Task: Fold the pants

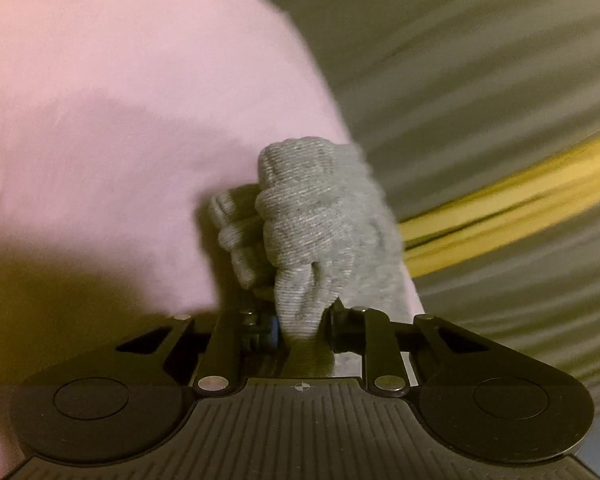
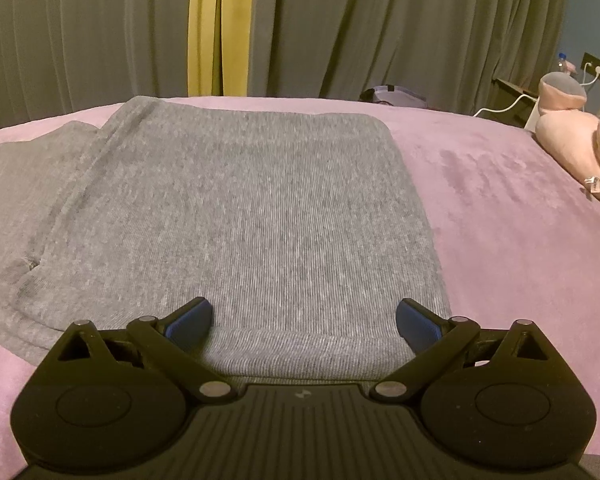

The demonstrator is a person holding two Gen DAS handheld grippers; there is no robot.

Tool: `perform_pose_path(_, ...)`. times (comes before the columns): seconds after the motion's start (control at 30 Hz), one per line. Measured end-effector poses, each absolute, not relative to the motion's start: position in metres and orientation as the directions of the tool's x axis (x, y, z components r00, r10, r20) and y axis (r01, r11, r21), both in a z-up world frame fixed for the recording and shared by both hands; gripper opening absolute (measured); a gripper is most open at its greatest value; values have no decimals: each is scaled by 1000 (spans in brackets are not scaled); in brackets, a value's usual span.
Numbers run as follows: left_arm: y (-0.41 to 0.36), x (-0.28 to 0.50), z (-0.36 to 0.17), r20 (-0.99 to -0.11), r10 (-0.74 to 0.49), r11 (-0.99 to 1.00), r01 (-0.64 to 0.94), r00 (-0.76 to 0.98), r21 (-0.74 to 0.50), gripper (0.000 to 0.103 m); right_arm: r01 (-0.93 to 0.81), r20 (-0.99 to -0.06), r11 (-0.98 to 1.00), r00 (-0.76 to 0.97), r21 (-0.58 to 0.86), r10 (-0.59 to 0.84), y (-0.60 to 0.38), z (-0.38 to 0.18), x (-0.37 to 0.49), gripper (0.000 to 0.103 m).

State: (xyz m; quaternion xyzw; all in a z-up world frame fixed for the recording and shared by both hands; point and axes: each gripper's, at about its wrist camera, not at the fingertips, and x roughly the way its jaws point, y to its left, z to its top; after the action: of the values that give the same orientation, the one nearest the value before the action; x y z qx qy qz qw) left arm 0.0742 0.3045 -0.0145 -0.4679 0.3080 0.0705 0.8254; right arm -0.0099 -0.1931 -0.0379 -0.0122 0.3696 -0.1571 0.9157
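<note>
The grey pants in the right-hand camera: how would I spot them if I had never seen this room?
Look first at the wide purple blanket in front of the grey-green curtains. Lying flat on it, just beyond the open right gripper, are the pants. They are the only grey ribbed knit fabric there, folded into a layered slab, unlike the pink plush toy at the far right.

Motion-blurred curtain (image 1: 480,60) behind pants (image 1: 320,220)

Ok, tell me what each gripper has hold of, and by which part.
The left gripper is shut on a bunched fold of the grey pants; which part cannot be told. The right gripper is open over the pants' near edge, holding nothing.
</note>
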Motion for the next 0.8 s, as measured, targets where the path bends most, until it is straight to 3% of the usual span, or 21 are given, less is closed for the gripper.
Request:
perform_pose_path(0.13, 281, 72, 29, -542, -141, 704, -301, 829, -643, 22, 281, -670, 953, 686, -115, -283, -195, -34, -12, 99)
perform_pose_path(0.27, 229, 62, 83, -473, -131, 869, -128, 871, -478, 21, 289, -621, 956, 740, -55, -259, -199, -24, -19, 99)
perform_pose_path(0.37, 168, 50, 117, -406, -174, 934, 20, 897, -358, 19, 309, -568, 950, 776, -35, -274, -203, -16, -25, 99)
perform_pose_path(0.53, 63, 33, 135, -328, -306, 938, 224, 894, -266, 19, 383, -532, 922, 791, 46, -302, -221, -6, -35, 99)
perform_pose_path(0.7, -51, 28, 89, -462, -414, 902, 421, 784, -93, 21, 427, -517, 894, 800, 137, -303, -238, -1, -47, 99)
perform_pose_path(0.8, -101, 28, 43, -619, -390, 862, 506, 682, 15, 35, 434, -515, 883, 806, 180, -292, -245, 0, -52, 99)
